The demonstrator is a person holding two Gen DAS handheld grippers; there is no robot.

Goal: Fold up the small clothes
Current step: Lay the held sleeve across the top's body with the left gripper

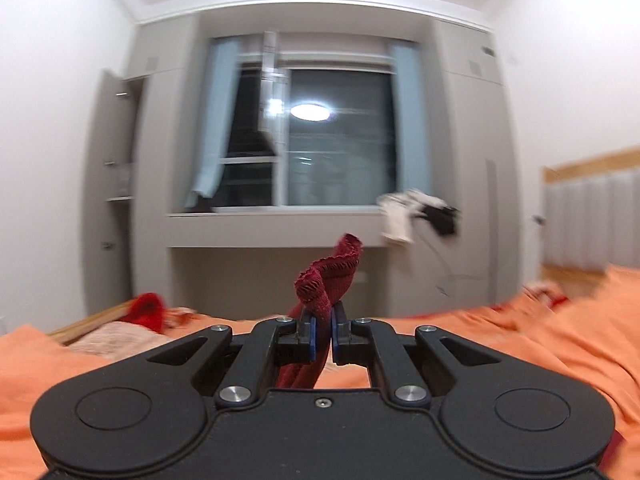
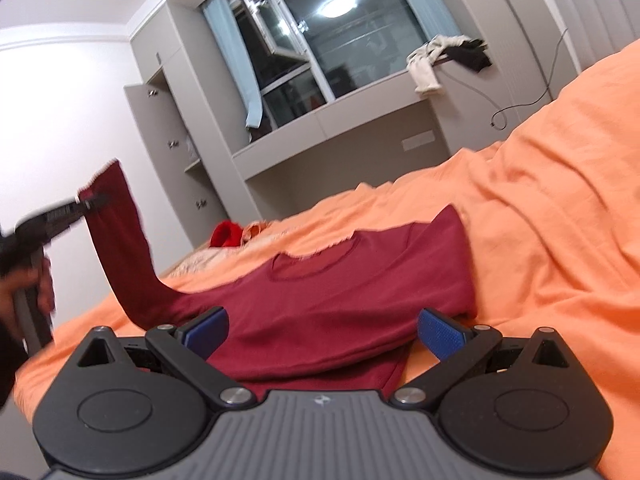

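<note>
A: Where's the shirt right now?

B: The dark red shirt lies spread on the orange bed cover, body flat, neckline facing away from the right gripper. Its hem runs directly under and ahead of that gripper.

A: And the sleeve?

B: Lifted. The left gripper is pinched tight on the sleeve near its cuff; in the left wrist view the cuff end sticks up past the blue pads. From the right gripper, the sleeve rises up and off to its left, a long strip running from the shoulder on the bed to the raised cuff.

A: What about the right one?

B: Spread wide, holding nothing. Whether its fingers touch the cloth, I can't tell.

A: So what does the next move turn on?

B: I'd judge the sleeve must swing across toward the right gripper's side, over the shirt's body. Its long axis then falls crosswise to the torso. The left hand is the nearer one and already has it.
</note>
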